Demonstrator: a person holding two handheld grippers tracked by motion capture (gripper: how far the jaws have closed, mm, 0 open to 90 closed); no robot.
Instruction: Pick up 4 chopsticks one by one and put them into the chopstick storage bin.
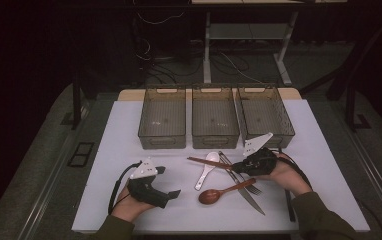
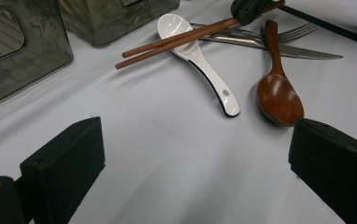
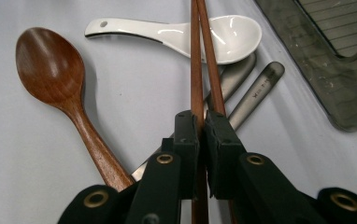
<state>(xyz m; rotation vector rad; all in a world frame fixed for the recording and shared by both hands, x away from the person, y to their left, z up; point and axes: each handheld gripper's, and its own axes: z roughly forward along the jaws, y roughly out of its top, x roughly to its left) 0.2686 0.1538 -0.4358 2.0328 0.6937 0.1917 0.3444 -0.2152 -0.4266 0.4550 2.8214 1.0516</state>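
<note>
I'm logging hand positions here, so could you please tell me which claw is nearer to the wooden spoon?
The right claw: it is shut on the chopsticks just above the wooden spoon, near its handle. The left claw stands open, apart, to the left of the spoon's bowl.

Bare table [image 1: 129, 145] before left bins [image 1: 162, 117]

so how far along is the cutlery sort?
Done: nothing, all three bins look empty. In hand: right tongs shut on the chopsticks, left tongs open and idle. Left on the table: white spoon, wooden spoon, fork, knife.
</note>
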